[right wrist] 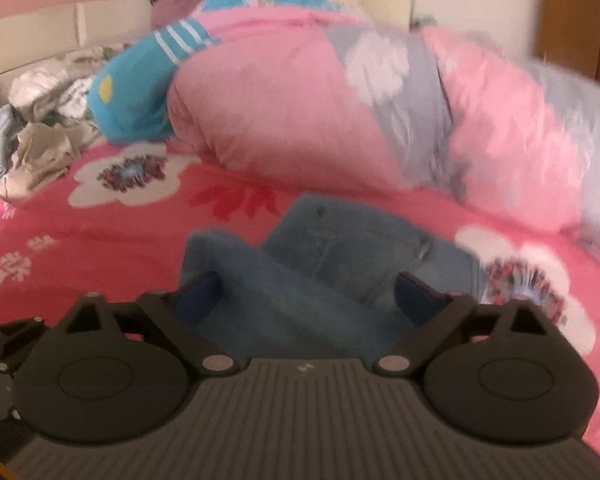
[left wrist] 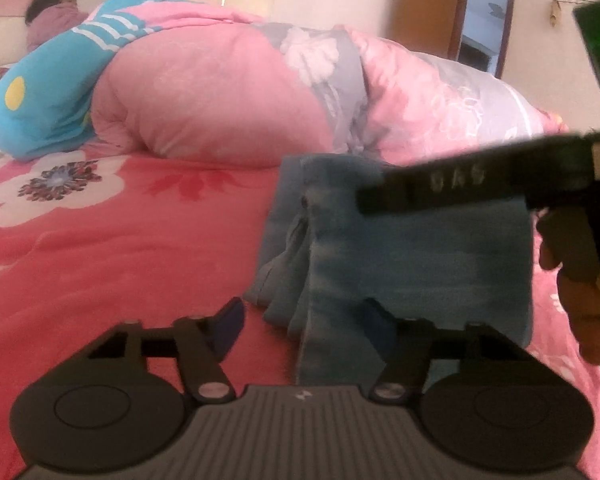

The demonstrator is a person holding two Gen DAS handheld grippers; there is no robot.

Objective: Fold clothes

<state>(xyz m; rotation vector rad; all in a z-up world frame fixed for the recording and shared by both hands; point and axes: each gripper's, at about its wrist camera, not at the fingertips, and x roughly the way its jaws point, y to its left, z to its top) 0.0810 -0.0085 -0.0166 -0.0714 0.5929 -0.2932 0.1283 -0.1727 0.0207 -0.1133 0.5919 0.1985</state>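
While the folded blue jeans (left wrist: 416,256) lie on the red flowered bedspread (left wrist: 100,264), towards the bed's right side in the left wrist view and just in front of the rolled pink quilt (left wrist: 220,96), we hold a hand-held gripper on either side of them. Our left hand-held gripper (left wrist: 304,320) stands partly open over the near edge of the jeans: its left fingertip (left wrist: 230,326) is over bare bedspread, its right fingertip (left wrist: 380,328) over the denim, and the layered folds at the jeans' left edge sit in the gap between. The pads do not press on the cloth, as far as we can see. Our right hand-held gripper (right wrist: 308,294) is spread wide, with a raised fold of the jeans (right wrist: 300,276) between its blue-padded fingertips; the left pad (right wrist: 198,292) looks close against the fold, but the blur keeps us from telling whether it touches, and the right pad is apart from the cloth. In the left wrist view that gripper reaches in from the right edge of the bed, one black finger (left wrist: 460,184) stretched over the far part of the jeans, with our hand (left wrist: 580,288) wrapped around its handle. Behind the quilt a light-blue pillow (left wrist: 48,96) lies towards the head of the bed, and a heap of pale clothes (right wrist: 48,128) sits at the far left corner.
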